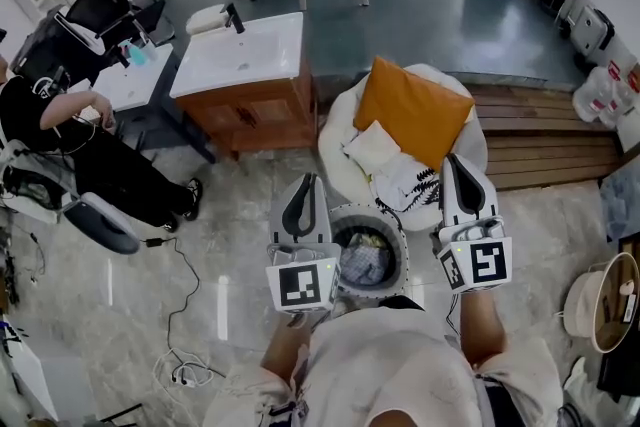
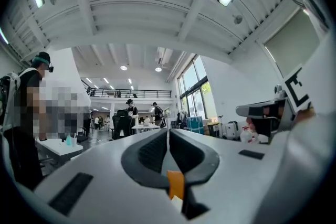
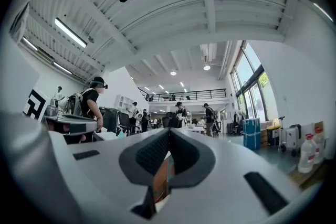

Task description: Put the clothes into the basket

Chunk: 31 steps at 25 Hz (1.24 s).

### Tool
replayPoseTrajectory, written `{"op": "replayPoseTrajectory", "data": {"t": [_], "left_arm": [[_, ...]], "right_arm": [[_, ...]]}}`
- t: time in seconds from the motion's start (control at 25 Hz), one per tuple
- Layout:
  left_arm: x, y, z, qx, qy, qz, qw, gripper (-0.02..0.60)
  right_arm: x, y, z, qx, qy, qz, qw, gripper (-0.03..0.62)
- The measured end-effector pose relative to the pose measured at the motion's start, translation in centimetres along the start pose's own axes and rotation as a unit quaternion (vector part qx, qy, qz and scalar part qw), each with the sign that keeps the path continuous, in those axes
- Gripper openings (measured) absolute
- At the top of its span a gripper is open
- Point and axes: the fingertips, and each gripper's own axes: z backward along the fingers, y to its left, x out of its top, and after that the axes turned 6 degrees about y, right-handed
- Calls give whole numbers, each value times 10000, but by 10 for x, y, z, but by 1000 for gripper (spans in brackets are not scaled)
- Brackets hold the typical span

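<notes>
**Hovering shut and empty over a loaded basket**

Holding the left gripper [image 1: 304, 187] level with jaws pressed together on nothing. Holding the right gripper [image 1: 458, 173] the same way, tips meeting, nothing pinched. Hanging one at each side of the basket [image 1: 402, 245], with clothes [image 1: 362, 260] lying bundled inside it.

Probably checking for leftovers now: looking to the beanbag [image 1: 338, 140] just behind the basket, where a white patterned cloth [image 1: 408, 183] is lying against an orange cushion [image 1: 412, 110] and a white pillow [image 1: 372, 147]. If reaching for that cloth: spreading the jaws first, coming down on a raised fold, and pinching fabric only, not the padding beneath.

Not managing to tell whether the patterned piece is a garment or a cover. Losing the basket's near rim under the person's shirt [image 1: 385, 365]. Seeing only ceiling, room and distant people past the jaws in both gripper views, with no basket or clothes there.
</notes>
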Motion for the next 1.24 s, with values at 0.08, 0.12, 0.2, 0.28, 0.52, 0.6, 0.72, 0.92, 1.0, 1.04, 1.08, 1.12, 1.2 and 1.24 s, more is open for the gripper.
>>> {"op": "replayPoseTrajectory", "data": {"t": [0.08, 0.12, 0.2, 0.28, 0.52, 0.6, 0.72, 0.92, 1.0, 1.04, 1.08, 1.12, 1.2, 1.24], "left_arm": [[-4, -3, -2, -115, 75, 14, 9999, 9], [-6, -4, -3, -124, 112, 8, 9999, 8], [-5, -6, -4, -138, 116, 23, 9998, 8], [-3, -10, -5, -175, 87, 49, 9998, 8], [-5, -10, -6, -136, 72, 51, 9999, 8], [-6, -9, -6, -112, 65, 94, 9999, 8], [-5, -9, -8, -90, 80, 76, 9999, 8], [-7, -14, -11, -81, 103, 87, 9999, 8], [-8, -16, -12, -76, 123, 74, 9999, 8], [-9, -18, -13, -73, 132, 73, 9999, 8], [-9, -19, -14, -65, 140, 75, 9999, 8], [-9, -20, -15, -56, 146, 79, 9998, 8], [-9, -21, -17, -54, 148, 89, 9998, 8], [-9, -22, -19, -55, 146, 95, 9998, 8]], "right_arm": [[0, 1, 0, 5, 3, 28, 10000, -12], [0, 1, 0, -6, 4, 57, 10000, -12], [1, 0, 1, -39, 8, 119, 9999, -12], [1, -2, 2, -58, 11, 146, 9999, -12], [-3, -2, 2, -28, 25, 134, 9999, -12], [-4, -2, 1, -27, 40, 130, 9999, -12], [-6, -4, -1, -27, 54, 123, 9999, -12], [-10, -10, -1, -44, 64, 87, 9999, -12], [-12, -13, 0, -47, 72, 73, 9999, -12], [-12, -15, 0, -49, 79, 67, 9999, -12], [-13, -16, 0, -50, 85, 63, 9999, -12], [-13, -18, 0, -49, 88, 59, 9999, -12], [-14, -20, -2, -49, 91, 53, 9999, -12], [-14, -22, -2, -48, 93, 50, 9999, -12]]}}
